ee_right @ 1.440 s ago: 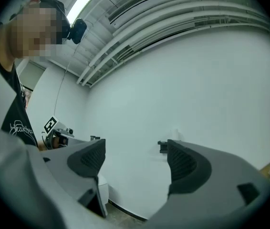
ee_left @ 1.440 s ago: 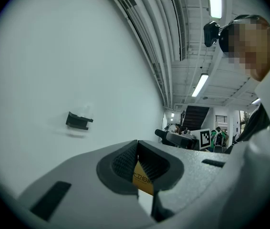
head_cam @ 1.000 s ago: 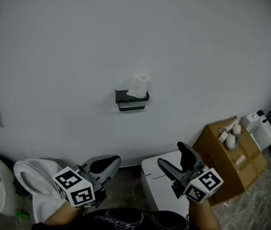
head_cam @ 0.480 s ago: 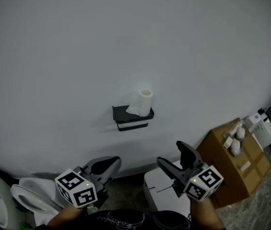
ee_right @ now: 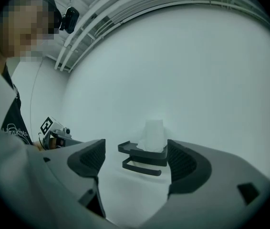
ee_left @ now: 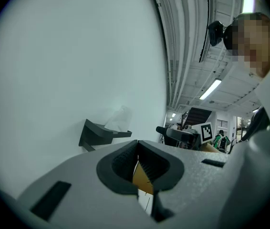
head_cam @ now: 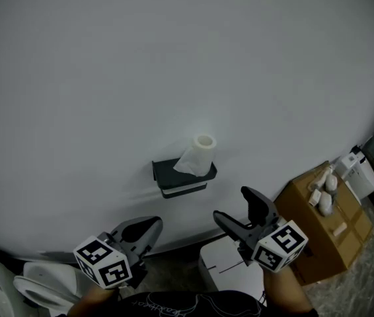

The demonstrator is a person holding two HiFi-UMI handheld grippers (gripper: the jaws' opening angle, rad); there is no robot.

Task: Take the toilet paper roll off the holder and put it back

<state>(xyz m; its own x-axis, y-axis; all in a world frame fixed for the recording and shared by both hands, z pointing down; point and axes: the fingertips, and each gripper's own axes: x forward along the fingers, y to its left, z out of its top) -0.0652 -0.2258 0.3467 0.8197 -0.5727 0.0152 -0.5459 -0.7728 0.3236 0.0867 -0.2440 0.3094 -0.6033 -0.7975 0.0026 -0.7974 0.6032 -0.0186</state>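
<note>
Left gripper [head_cam: 149,227] — low left in the head view, marker cube [head_cam: 102,263] toward the camera; jaws pressed together with nothing between them.

Right gripper [head_cam: 234,206] — low right; jaws spread wide and empty. Its own view frames the holder [ee_right: 131,148] and toilet paper roll [ee_right: 154,131] between them, well apart from the tips.

White cabinet [head_cam: 230,267] on the floor below the right gripper, top face showing.

Toilet [head_cam: 38,289] in the bottom left corner, partly cut off.

Cardboard box [head_cam: 319,226] to the right of the cabinet, a few small white items [head_cam: 324,193] lying on its top.

Holder: black, fixed to the wall [head_cam: 174,58]; flat shelf above, a bare open bar beneath.

Toilet paper roll: white, standing upright on the right part of the holder's shelf, a loose sheet draping down onto it; neither gripper touches it.
</note>
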